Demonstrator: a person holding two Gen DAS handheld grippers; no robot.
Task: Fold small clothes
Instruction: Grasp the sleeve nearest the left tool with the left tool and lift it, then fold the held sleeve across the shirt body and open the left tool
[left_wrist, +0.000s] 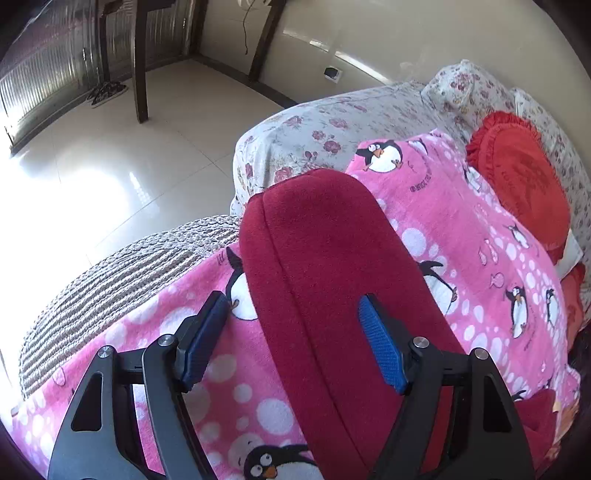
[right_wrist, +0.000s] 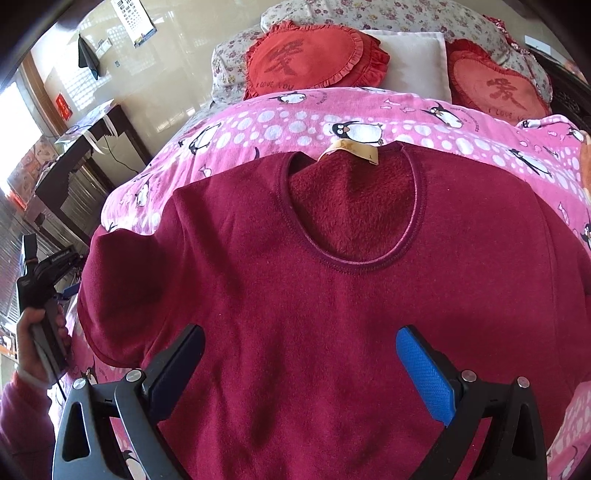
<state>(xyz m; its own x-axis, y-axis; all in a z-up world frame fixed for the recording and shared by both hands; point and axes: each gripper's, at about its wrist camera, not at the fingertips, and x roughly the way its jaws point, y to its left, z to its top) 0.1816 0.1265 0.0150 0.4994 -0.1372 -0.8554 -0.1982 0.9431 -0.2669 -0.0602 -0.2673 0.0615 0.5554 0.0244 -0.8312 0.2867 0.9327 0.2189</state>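
Dark red fleece top spread flat on a pink penguin blanket, both grippers over it with jaws apart.

Nearest, the right gripper (right_wrist: 300, 363) hangs above the chest of the dark red top (right_wrist: 314, 295), jaws wide, nothing between the pads; the left gripper (left_wrist: 291, 332) straddles the edge of the top's sleeve (left_wrist: 325, 258), jaws parted, pads not pressing the cloth; the penguin blanket (right_wrist: 258, 122) lies beneath; beyond the neckline, two red heart cushions (right_wrist: 306, 62) rest against floral pillows (right_wrist: 332, 11).
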